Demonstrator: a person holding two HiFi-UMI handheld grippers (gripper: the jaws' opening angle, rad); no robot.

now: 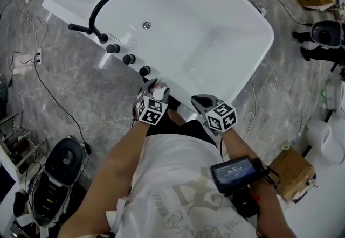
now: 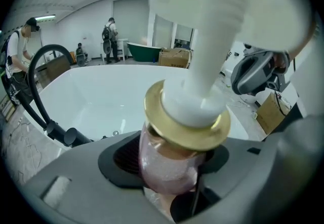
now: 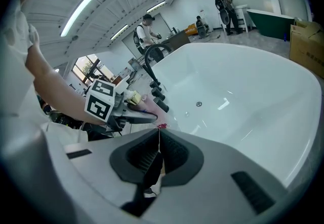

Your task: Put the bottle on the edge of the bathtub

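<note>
The left gripper (image 1: 155, 89) has its fingers closed on the bottle (image 2: 168, 170), whose pink, glittery rounded body fills the gap between the ribbed black pads. Above the body sit a flat brass-coloured collar and a smooth white pump head that leans toward the camera. In the head view the bottle is at lower centre, over the near rim of the glossy white tub (image 1: 215, 43), just beside the nearest of three round black knobs (image 1: 128, 59). I cannot tell whether it rests on the rim. A curved matte black faucet (image 1: 102, 8) stands at upper left. The right gripper (image 3: 158, 134) is empty, its fingers pressed together.
</note>
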